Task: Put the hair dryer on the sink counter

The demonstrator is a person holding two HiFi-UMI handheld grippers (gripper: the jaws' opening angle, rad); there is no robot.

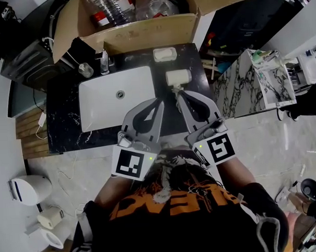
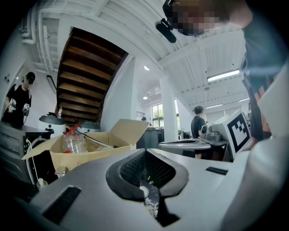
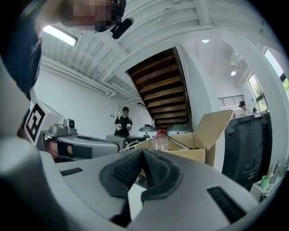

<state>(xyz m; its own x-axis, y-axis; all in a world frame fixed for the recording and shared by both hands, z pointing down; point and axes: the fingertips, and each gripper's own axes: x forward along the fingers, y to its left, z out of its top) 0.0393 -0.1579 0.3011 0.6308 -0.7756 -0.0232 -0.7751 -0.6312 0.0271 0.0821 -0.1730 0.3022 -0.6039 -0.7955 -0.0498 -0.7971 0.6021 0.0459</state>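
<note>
This is a lab-like hall: a sink point(image 1: 99, 105) sits in a free-standing black counter point(image 1: 63, 117), with open stairs point(image 2: 86, 76) and strip lights point(image 2: 223, 75) overhead.

I count two grippers, the left gripper point(image 1: 159, 101) and the right gripper point(image 1: 178, 94); one sink point(image 1: 99, 96), one faucet point(image 1: 104, 61), one cardboard box point(image 1: 143, 32) holding at least two clear bottles point(image 1: 108, 7), and two white objects point(image 1: 164, 54) point(image 1: 178, 76) on the desk point(image 1: 63, 122).

Right gripper point(image 3: 143, 152): jaws closed, ribbed pads meeting at the tips, nothing between them. Left gripper point(image 3: 113, 145) lies just beside it, on the left. Far ahead is an open box point(image 3: 198, 146) holding a clear bottle point(image 3: 159, 141). Far left, a person point(image 3: 123, 123) stands under the stairs point(image 3: 160, 85). Right: a dark bin point(image 3: 246, 144).
</note>
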